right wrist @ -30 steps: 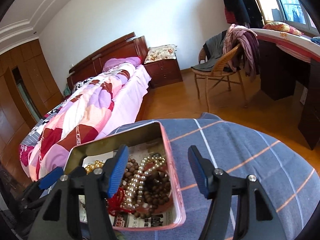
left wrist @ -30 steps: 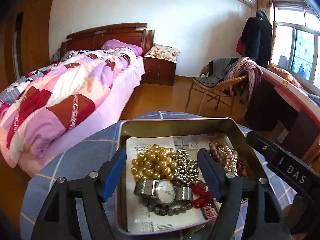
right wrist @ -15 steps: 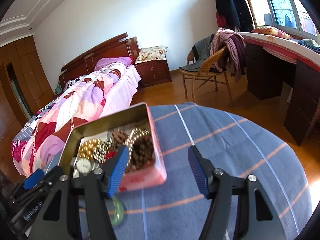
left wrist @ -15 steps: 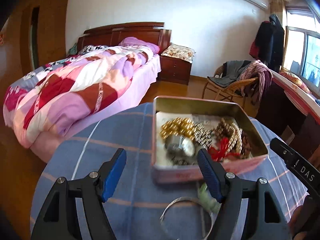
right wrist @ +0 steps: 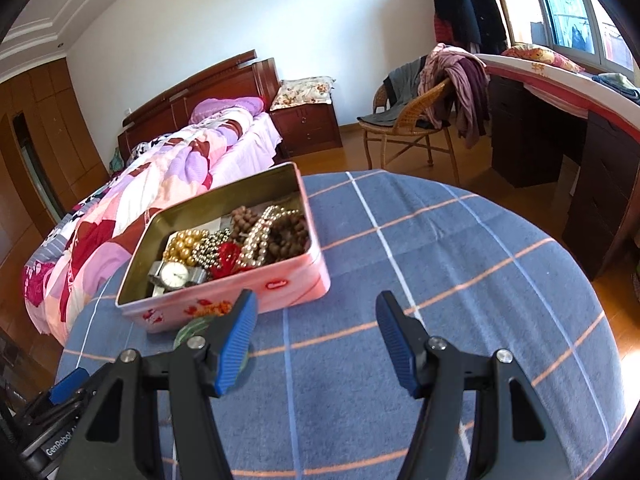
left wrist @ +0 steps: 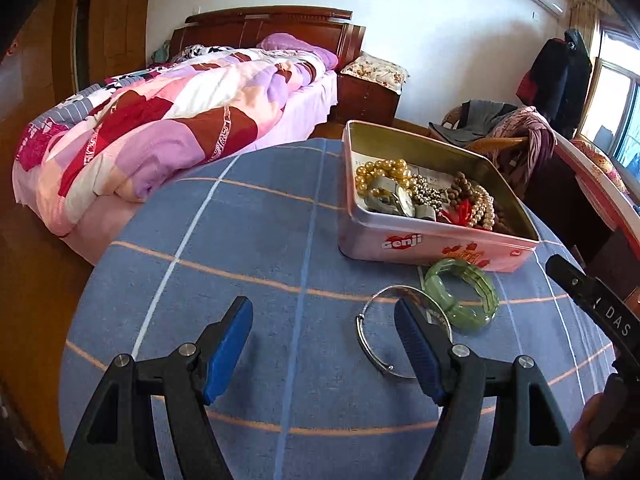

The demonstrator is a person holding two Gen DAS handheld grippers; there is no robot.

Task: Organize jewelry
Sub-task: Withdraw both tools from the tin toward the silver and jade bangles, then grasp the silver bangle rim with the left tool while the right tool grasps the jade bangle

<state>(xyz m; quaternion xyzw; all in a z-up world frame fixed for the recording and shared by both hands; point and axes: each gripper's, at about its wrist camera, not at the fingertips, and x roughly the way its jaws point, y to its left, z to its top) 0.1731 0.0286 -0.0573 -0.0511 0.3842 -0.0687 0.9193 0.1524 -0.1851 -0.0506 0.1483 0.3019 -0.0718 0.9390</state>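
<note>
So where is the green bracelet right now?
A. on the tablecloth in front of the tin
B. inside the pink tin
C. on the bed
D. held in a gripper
A: the green bracelet lies on the blue tablecloth just in front of the pink tin, beside a silver bangle.

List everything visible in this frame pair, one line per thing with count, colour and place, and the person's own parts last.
tin: one, pink, open, on the table
table: one, blue checked cloth, foreground
gold bead string: one, gold, in the tin
watch: one, silver, in the tin
silver bead string: one, in the tin
pearl string: one, cream, in the tin
brown bead strings: count unclear, in the tin
red piece: one, in the tin
green bangle: one, on the cloth before the tin
silver bangle: one, beside the green one
bed: one, patchwork quilt, behind
wicker chair: one, clothes draped
left gripper: open, empty
right gripper: open, empty
</note>
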